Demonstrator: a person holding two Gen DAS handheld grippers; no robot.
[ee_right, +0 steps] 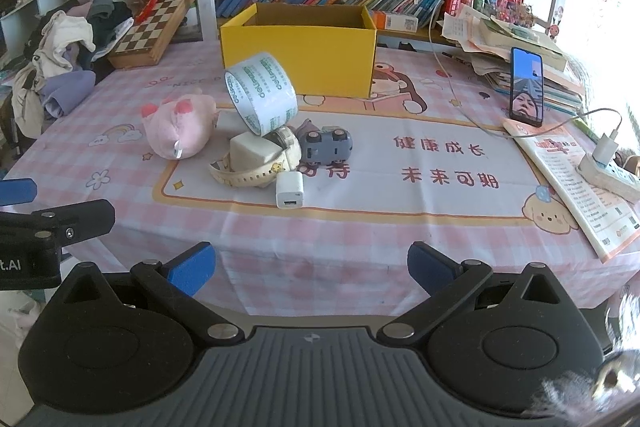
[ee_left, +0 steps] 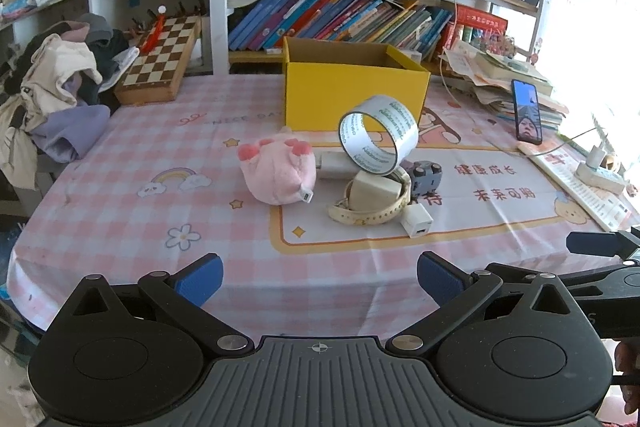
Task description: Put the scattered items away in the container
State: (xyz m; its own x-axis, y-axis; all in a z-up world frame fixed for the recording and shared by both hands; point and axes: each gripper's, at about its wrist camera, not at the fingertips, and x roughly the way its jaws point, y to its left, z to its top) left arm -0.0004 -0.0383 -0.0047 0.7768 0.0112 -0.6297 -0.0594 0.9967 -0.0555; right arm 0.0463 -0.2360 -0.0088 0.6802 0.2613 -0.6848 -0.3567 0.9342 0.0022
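Observation:
A yellow cardboard box (ee_left: 354, 95) (ee_right: 298, 57) stands open at the back of the table. In front of it lies a cluster: a pink plush toy (ee_left: 276, 169) (ee_right: 178, 129), a roll of clear tape (ee_left: 378, 135) (ee_right: 262, 93) leaning on a cream block (ee_left: 372, 193) (ee_right: 252, 153) ringed by a cream strap (ee_left: 372, 215) (ee_right: 240, 179), a grey toy car (ee_left: 424, 177) (ee_right: 326, 147) and a white charger cube (ee_left: 416, 223) (ee_right: 289, 190). My left gripper (ee_left: 320, 281) and right gripper (ee_right: 312, 269) are open and empty, over the near table edge, well short of the items.
A phone (ee_right: 527, 87) leans on a pile of papers at the right, with a power strip (ee_right: 608, 175) and booklet (ee_right: 572, 183) near it. A chessboard (ee_left: 160, 61) and heaped clothes (ee_left: 52, 87) sit at the left. Bookshelves stand behind.

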